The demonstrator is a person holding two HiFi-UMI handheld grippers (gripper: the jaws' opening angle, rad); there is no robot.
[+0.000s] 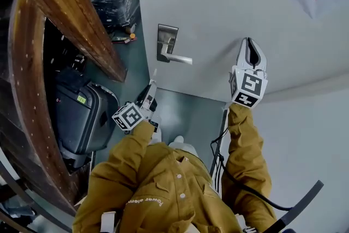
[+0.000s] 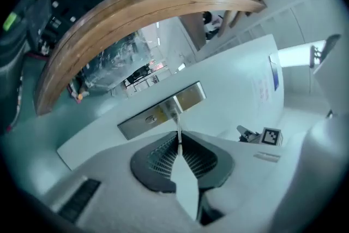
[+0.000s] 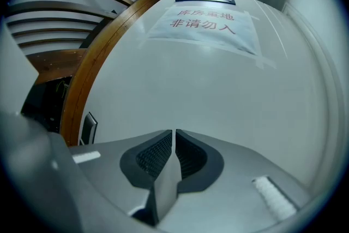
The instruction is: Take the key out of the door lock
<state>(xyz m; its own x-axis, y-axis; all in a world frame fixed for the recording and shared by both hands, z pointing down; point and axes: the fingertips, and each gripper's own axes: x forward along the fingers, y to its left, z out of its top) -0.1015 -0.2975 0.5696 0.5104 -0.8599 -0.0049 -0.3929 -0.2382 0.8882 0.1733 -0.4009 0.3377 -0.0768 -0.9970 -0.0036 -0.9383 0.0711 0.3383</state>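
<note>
We find the key out of the lock, a thin silvery blade clamped edge-on in the left gripper, just short of the lock plate on the door. The right gripper is closed and empty.

A paper sign on the door, upper centre of the right gripper view, bears two lines of red Chinese characters: 库房重地 over 非请勿入. In the head view the sign sits at the upper right, cut by the frame edge, with 重地 and 非请勿入 legible. White print on the jacket, at bottom centre, seems to read "Power atom". A green label on the black case at left is too small to read.
</note>
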